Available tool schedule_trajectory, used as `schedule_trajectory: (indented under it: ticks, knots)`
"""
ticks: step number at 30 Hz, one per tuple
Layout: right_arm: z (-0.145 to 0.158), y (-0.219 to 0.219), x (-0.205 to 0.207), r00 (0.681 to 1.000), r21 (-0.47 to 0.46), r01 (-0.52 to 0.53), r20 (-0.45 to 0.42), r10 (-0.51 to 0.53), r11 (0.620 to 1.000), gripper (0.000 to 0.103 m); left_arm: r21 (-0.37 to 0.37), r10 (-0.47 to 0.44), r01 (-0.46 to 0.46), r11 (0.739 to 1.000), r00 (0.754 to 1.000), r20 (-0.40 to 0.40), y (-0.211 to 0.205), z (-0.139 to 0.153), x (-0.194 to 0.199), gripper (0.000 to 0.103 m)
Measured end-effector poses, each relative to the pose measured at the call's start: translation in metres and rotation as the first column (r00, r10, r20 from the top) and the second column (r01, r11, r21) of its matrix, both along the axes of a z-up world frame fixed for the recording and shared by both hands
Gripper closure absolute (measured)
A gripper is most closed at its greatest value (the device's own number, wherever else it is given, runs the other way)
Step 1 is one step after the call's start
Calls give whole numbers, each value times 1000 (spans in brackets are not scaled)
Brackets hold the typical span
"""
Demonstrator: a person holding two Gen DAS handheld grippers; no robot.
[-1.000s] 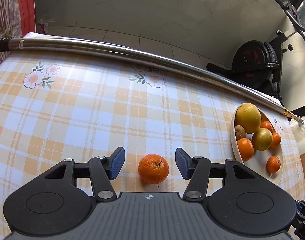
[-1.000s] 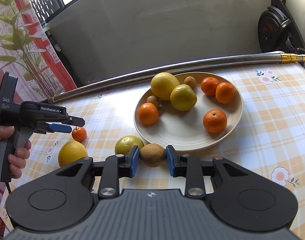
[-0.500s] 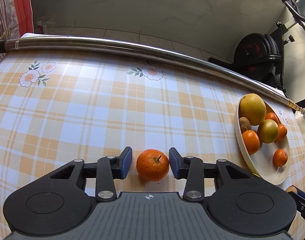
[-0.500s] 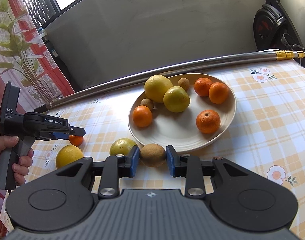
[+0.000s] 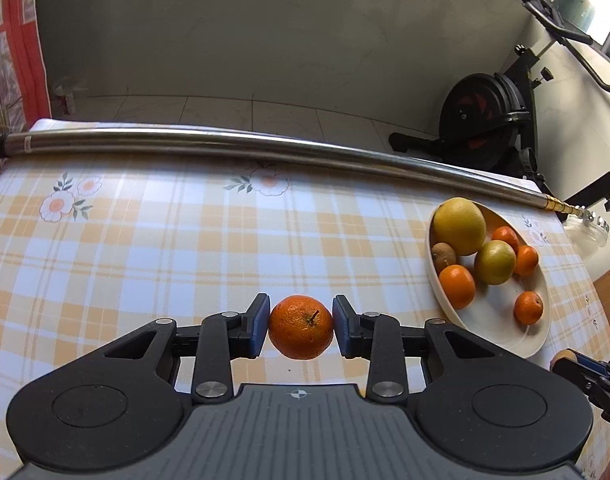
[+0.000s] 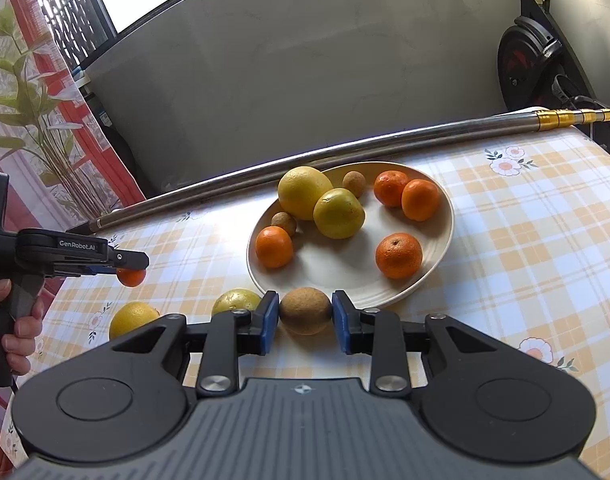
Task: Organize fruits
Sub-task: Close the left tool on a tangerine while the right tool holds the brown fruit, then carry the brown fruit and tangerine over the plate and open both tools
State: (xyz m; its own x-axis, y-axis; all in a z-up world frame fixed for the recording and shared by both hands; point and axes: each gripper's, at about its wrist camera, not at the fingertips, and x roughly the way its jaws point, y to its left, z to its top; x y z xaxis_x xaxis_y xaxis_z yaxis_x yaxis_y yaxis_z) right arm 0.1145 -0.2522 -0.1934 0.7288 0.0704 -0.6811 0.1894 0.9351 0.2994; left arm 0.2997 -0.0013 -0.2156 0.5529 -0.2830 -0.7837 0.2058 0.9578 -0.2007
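My left gripper (image 5: 301, 329) is shut on a small orange mandarin (image 5: 301, 327) and holds it above the checked tablecloth; it also shows in the right wrist view (image 6: 131, 270), at the left. My right gripper (image 6: 305, 316) is shut on a brown kiwi (image 6: 305, 310) just in front of the near rim of the cream bowl (image 6: 445, 236). The bowl holds a grapefruit (image 6: 303, 191), a yellow-green citrus (image 6: 339, 213), several mandarins and two small brown fruits. The bowl (image 5: 501, 320) sits at the right in the left wrist view.
A yellow-green citrus (image 6: 235, 300) and a yellow lemon (image 6: 131, 318) lie on the cloth left of my right gripper. A long steel pole (image 5: 241, 146) runs along the table's far edge. An exercise bike (image 5: 485, 120) stands beyond the table.
My left gripper closed on the mandarin and lifted it off the cloth. My right gripper, holding the kiwi, rose and moved slightly toward the bowl.
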Motion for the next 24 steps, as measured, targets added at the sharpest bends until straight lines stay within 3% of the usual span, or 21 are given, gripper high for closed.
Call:
schedule_trajectory:
  ticks: [9,19,24]
  knots:
    - [1,-17,-1,1000,-23,22,19,-21,999,71,-24,-124,125,992,991,51,-55,24,-12,67]
    - [-3,-52,15,998,-97,41,50,-36,994,71,3,-226,227,974,973,38,-121,12,-10,67]
    - [-8,-71,28,997,-88,57,65,-52,994,71,16,-259,259,966,966,20,-142,2,-9,67]
